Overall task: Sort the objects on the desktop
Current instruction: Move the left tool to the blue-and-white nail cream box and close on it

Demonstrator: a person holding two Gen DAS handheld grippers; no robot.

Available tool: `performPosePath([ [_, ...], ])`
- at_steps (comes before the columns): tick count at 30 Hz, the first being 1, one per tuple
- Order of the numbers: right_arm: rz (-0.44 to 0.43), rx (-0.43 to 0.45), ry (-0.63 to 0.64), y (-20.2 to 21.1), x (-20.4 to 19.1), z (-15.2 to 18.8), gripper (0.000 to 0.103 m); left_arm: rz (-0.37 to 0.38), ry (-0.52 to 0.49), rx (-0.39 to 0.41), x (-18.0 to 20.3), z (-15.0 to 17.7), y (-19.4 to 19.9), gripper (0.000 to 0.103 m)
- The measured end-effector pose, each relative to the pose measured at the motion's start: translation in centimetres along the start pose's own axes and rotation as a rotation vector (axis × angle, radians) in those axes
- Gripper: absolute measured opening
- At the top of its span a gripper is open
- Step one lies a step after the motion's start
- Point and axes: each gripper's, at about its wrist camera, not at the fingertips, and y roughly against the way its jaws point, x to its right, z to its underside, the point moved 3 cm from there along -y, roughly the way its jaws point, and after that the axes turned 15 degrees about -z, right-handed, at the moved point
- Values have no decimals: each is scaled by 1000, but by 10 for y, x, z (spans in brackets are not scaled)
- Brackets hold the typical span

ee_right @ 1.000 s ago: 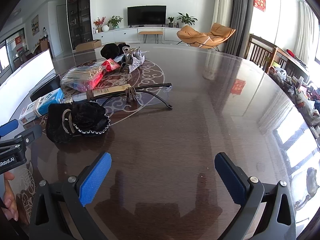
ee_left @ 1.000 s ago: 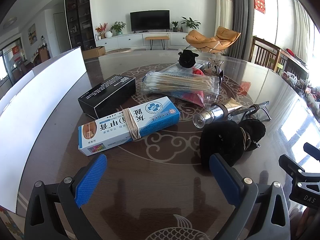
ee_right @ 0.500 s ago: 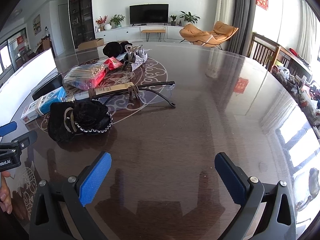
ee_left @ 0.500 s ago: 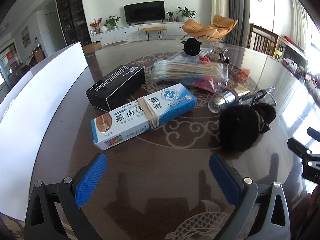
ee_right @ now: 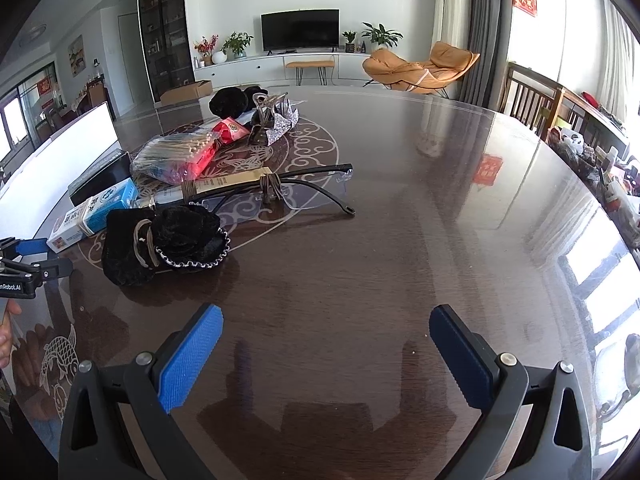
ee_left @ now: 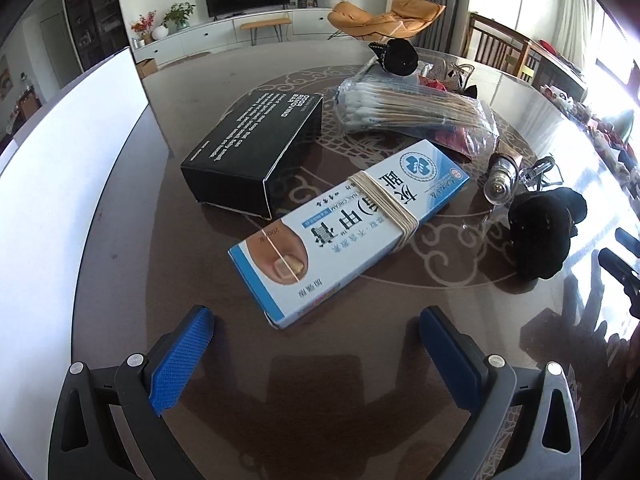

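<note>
The left gripper (ee_left: 316,334) hovers low, spread wide, just short of the rubber-banded blue-and-white cardboard cream box (ee_left: 352,224). The right gripper (ee_right: 326,334), equally wide and empty, hangs over glossy dark table (ee_right: 400,208), right of the box beyond a fuzzy black velvet pouch (ee_right: 160,236).

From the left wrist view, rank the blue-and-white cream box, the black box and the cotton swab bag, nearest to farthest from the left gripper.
Measured from the left gripper, which is open:
1. Blue-and-white cream box: straight ahead, its near corner just beyond the fingertips.
2. Black box: behind the cream box, to the left.
3. Cotton swab bag: farthest back, to the right.
</note>
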Motion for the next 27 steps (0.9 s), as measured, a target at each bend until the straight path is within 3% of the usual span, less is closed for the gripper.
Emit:
performPosePath([
  [6, -6, -5, -3, 0, 1, 0, 103, 62, -120, -31, -1, -19, -10, 103],
  [11, -6, -13, 0, -2, 0, 0, 103, 83, -163, -42, 4, -36, -20, 103],
  [17, -14, -14, -1, -3, 0, -1, 103, 113, -224, -54, 31, -51, -20, 103],
  [23, -22, -14, -5, -3, 0, -1, 103, 189, -376, -11, 74, -42, -1, 103],
  [27, -28, -11, -7, -3, 0, -1, 103, 183, -357, -34, 80, -47, -1, 103],
])
